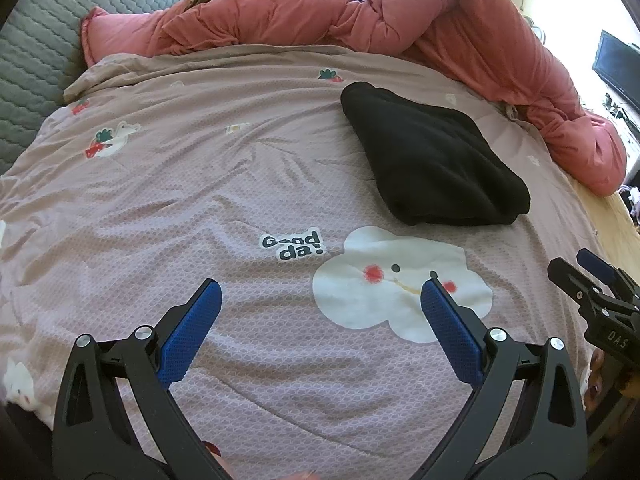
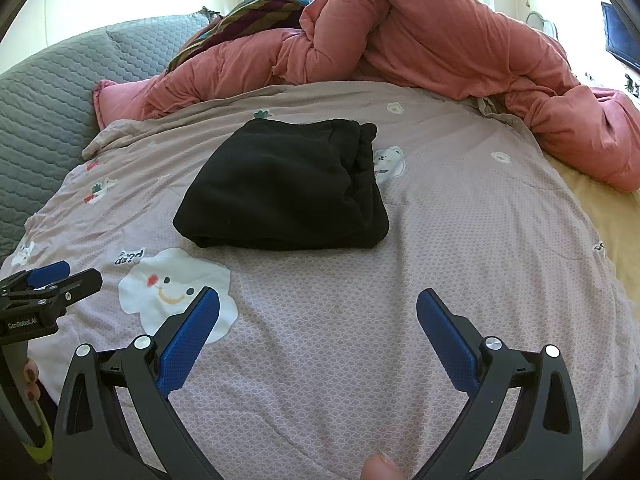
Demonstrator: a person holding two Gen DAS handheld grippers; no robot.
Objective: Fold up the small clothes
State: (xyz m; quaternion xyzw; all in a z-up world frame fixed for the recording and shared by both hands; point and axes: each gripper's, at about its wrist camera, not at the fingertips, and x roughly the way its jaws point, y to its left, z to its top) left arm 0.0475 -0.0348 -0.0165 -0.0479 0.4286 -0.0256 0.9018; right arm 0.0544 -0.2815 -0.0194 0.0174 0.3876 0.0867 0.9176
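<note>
While both the left hand-held gripper (image 1: 320, 300) and the right hand-held gripper (image 2: 318, 308) hover spread and empty, the black garment (image 2: 280, 188) looks soft, light, limp — best pinched at its near folded edge.

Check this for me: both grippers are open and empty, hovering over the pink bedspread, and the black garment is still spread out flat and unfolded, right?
Not quite. The black garment is already folded into a compact bundle, as the right wrist view shows. The rest holds: the left gripper and right gripper are open and empty over the pink bedspread.
</note>
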